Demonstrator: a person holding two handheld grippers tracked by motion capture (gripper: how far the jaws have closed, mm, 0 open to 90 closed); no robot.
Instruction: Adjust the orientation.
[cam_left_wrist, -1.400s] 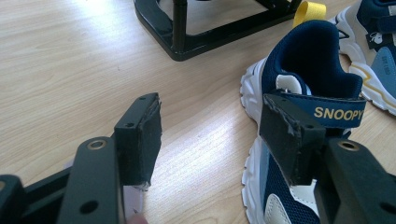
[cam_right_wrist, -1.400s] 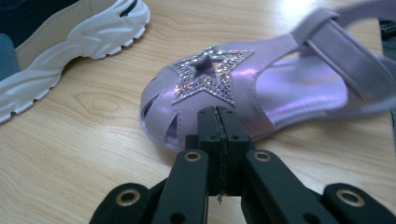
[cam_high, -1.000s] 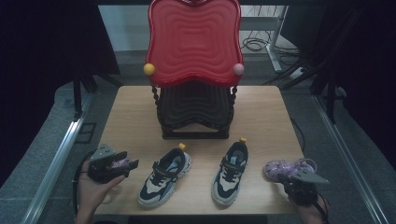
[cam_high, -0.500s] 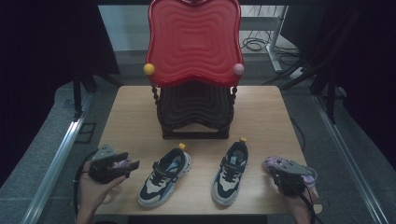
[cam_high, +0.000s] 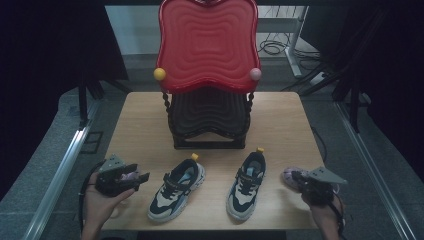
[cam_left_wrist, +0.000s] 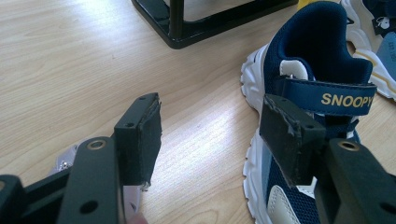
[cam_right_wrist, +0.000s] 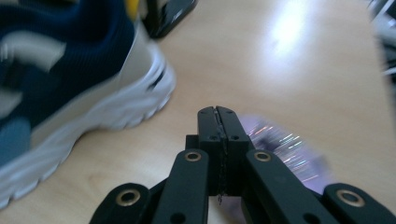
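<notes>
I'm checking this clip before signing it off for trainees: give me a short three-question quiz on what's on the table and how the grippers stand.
1. True or false: the right gripper has its jaws pressed together with nothing between them.
2. Which shoe lies nearer the left gripper? A. left shoe B. right shoe
3. What word is printed in yellow on the strap of the left shoe in the left gripper view?

Key
1. True; the jaws meet, and the shiny purple thing lies on the table behind them.
2. A; the left gripper's jaws stand open beside it.
3. SNOOPY.
</notes>
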